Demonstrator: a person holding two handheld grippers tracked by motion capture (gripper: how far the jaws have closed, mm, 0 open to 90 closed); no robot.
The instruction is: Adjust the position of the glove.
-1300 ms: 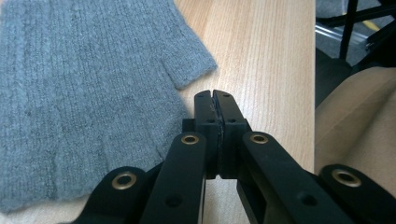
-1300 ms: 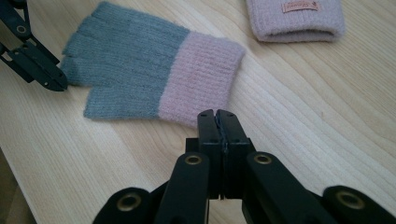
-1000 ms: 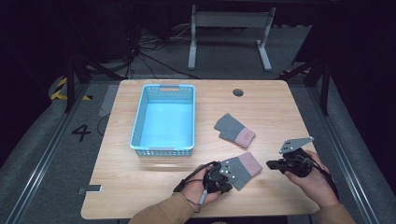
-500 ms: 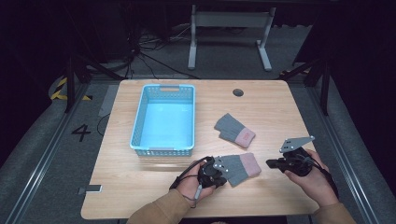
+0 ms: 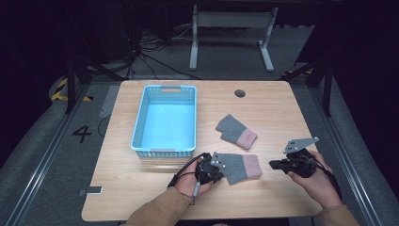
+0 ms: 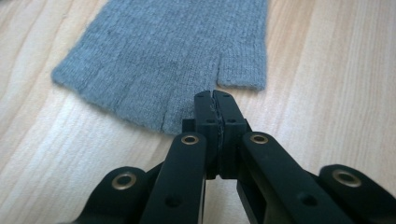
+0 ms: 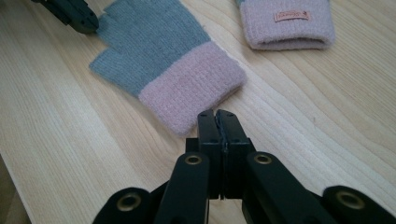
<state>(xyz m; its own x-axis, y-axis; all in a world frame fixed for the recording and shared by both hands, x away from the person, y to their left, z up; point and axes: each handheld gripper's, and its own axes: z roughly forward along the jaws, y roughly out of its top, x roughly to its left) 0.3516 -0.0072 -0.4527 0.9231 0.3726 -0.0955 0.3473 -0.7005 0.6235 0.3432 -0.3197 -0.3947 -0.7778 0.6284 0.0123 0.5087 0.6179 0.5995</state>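
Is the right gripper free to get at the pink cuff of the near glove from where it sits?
Probably yes: the right gripper, jaws shut, points at the near glove's pink cuff with bare table between; it must open first.

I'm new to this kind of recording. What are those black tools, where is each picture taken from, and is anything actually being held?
A person sits at a wooden table holding a hand-operated gripper in each hand. The wide picture comes from a fixed camera above; the two close-ups come from cameras riding on each gripper, looking along its black jaws. On the table lie an empty blue basket and two grey fingerless gloves with pink cuffs. The left gripper sits at the finger end of the near glove, the right gripper just short of its cuff. The far glove lies apart. Both grippers are shut and hold nothing.
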